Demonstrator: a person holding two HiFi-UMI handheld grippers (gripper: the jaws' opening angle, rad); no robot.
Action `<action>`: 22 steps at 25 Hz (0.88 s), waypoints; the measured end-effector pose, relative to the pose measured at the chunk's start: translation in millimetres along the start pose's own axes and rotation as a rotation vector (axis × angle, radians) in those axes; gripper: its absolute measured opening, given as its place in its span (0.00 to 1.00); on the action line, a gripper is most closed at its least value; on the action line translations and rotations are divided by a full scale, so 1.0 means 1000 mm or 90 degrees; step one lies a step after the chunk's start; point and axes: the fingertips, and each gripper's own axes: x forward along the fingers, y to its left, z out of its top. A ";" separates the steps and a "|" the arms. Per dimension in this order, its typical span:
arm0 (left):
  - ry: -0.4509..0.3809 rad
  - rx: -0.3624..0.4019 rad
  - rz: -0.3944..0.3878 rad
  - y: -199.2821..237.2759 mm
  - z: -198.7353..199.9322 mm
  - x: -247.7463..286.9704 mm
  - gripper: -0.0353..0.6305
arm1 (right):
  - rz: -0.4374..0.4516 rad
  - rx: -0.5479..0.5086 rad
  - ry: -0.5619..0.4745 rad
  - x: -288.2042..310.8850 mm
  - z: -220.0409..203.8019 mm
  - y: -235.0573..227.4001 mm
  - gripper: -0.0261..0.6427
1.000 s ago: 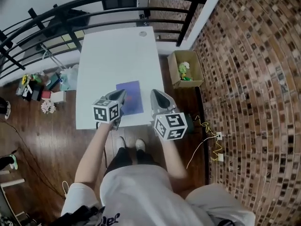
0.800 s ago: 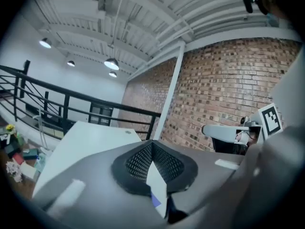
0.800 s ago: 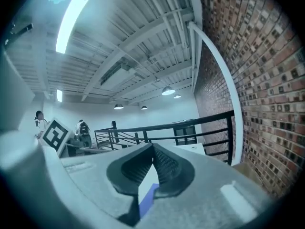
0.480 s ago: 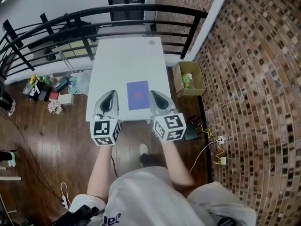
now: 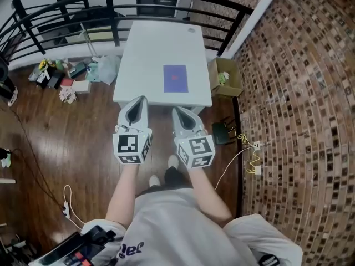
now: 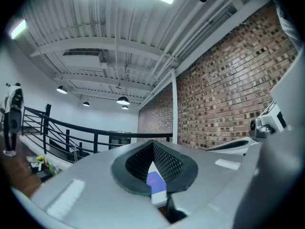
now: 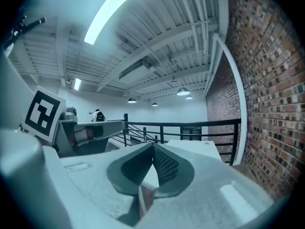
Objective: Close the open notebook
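Notebook point(image 5: 175, 78) seemingly shut on white table point(image 5: 150, 54) by brick wall point(image 5: 299, 93); left gripper point(image 5: 141, 100), right gripper point(image 5: 176, 111) fingers closed

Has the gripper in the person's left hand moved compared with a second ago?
Yes. The left gripper has pulled back off the white table toward the person: earlier over its near edge beside the purple notebook, now over the floor.
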 end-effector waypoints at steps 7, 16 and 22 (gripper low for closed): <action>-0.021 -0.001 -0.012 -0.016 0.033 -0.025 0.08 | -0.025 -0.038 -0.066 -0.024 0.057 0.002 0.02; -0.042 0.002 0.006 -0.025 0.047 -0.016 0.08 | -0.025 -0.055 -0.080 -0.029 0.071 -0.017 0.02; -0.060 0.010 0.018 -0.038 0.054 -0.008 0.08 | -0.010 -0.074 -0.096 -0.031 0.081 -0.032 0.02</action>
